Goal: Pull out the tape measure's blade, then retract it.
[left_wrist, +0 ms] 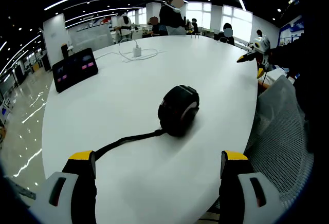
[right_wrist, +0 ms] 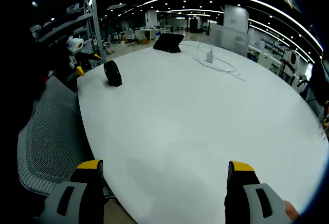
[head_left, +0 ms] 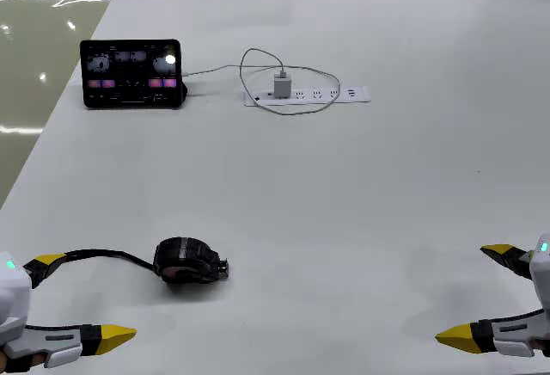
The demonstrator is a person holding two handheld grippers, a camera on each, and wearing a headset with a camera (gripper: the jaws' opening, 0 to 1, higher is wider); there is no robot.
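A black tape measure [head_left: 187,261] lies on the white table [head_left: 344,177] near its front left, with a black wrist strap [head_left: 103,255] trailing to the left. My left gripper [head_left: 82,298] is open at the lower left, its jaws on either side of the strap's end, apart from the case. In the left gripper view the tape measure [left_wrist: 178,109] lies ahead between the open jaws. My right gripper [head_left: 485,293] stands open at the lower right, holding nothing. The right gripper view shows the tape measure [right_wrist: 112,73] far off to the left.
A tablet [head_left: 131,74] with a lit screen stands at the back left. A white power strip [head_left: 307,95] with a charger and looped cable lies at the back centre. A mesh chair [right_wrist: 46,142] sits by the table's edge. People stand beyond the table [left_wrist: 172,16].
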